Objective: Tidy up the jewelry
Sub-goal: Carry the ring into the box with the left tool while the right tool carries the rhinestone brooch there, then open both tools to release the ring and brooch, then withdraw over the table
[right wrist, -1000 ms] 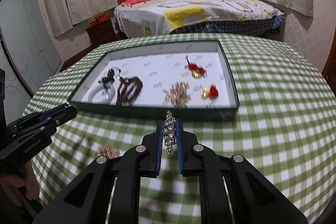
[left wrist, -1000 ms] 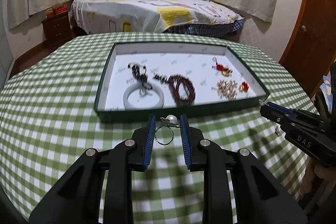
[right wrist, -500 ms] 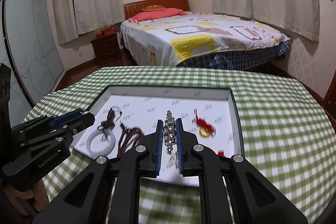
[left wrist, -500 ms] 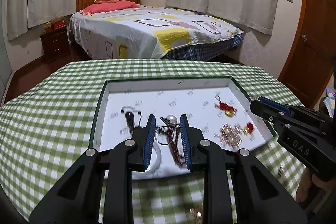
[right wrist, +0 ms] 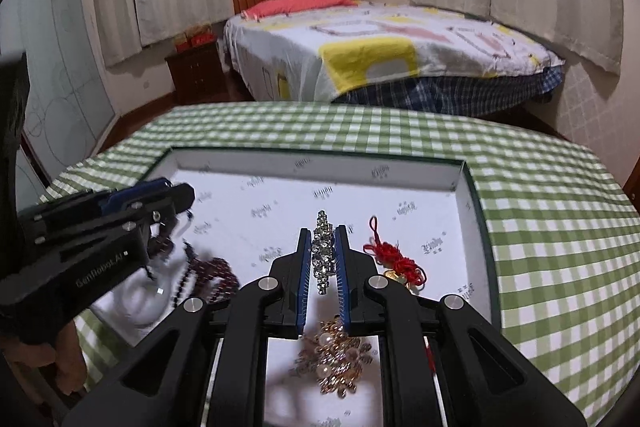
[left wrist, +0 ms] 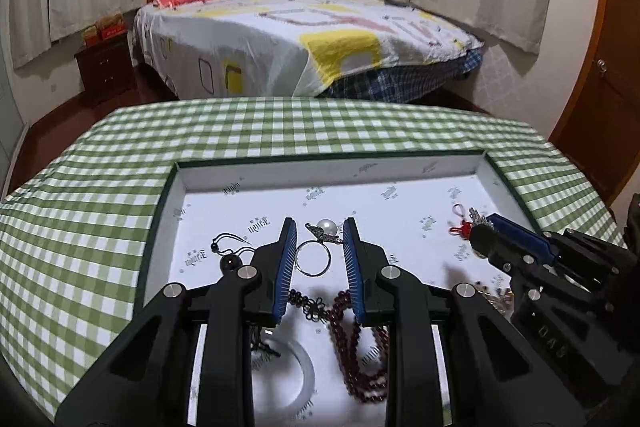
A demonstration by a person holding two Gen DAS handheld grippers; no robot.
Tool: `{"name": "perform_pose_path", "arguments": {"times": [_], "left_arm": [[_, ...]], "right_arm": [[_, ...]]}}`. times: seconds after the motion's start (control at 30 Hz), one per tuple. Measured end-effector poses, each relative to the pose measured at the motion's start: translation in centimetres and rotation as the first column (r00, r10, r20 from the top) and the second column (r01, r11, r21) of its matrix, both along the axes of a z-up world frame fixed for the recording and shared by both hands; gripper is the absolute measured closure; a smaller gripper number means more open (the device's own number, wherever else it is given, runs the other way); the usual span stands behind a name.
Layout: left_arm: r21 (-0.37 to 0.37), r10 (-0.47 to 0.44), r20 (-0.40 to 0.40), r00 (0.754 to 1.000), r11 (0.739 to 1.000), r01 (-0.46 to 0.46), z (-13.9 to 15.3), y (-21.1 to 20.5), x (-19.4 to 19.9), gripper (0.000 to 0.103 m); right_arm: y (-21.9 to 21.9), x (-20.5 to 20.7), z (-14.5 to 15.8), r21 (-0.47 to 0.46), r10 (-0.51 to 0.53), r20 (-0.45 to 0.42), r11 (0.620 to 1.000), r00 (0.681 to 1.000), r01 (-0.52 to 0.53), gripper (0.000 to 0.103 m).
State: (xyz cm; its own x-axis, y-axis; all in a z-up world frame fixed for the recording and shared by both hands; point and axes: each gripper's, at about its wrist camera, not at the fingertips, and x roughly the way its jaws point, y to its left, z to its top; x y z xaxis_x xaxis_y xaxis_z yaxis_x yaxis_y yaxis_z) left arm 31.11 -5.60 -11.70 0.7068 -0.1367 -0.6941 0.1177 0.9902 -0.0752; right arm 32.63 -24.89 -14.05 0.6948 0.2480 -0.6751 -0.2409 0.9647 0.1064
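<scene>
A green-edged tray with white lining lies on the checked table. My left gripper is shut on a silver ring with a pearl and holds it above the tray's middle. My right gripper is shut on a rhinestone brooch, over the tray's right part; it also shows in the left wrist view. In the tray lie a dark red bead bracelet, a white bangle, a black cord pendant, a red knot charm and a gold pearl brooch.
The round table with green checked cloth drops off on all sides. Behind it stand a bed, a dark nightstand and a wooden door at right.
Both grippers have lifted their pieces from the cloth in front of the tray and moved forward over the tray's inside. Both stay shut on their pieces.
</scene>
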Motion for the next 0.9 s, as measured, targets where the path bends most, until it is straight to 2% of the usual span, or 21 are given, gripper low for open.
{"name": "perform_pose_path", "arguments": {"times": [0.27,0.8,0.9], "left_arm": [[0.002,0.03,-0.101,0.994,1.0,-0.029,-2.4,0.3,2.2,0.079],[0.031,0.026,-0.167,0.986,0.999,-0.021,-3.7,-0.2,2.8,0.079],[0.025,0.029,-0.17,0.985,0.999,-0.025,-3.7,-0.1,2.9,0.073]], "right_arm": [[-0.1,1.8,-2.2,-0.009,-0.01,-0.089,1.0,0.996,0.01,0.09],[0.4,2.5,-3.0,-0.035,0.0,-0.117,0.999,0.993,-0.004,0.09],[0.4,2.6,-3.0,-0.034,0.0,-0.12,0.999,0.993,-0.004,0.09]]}}
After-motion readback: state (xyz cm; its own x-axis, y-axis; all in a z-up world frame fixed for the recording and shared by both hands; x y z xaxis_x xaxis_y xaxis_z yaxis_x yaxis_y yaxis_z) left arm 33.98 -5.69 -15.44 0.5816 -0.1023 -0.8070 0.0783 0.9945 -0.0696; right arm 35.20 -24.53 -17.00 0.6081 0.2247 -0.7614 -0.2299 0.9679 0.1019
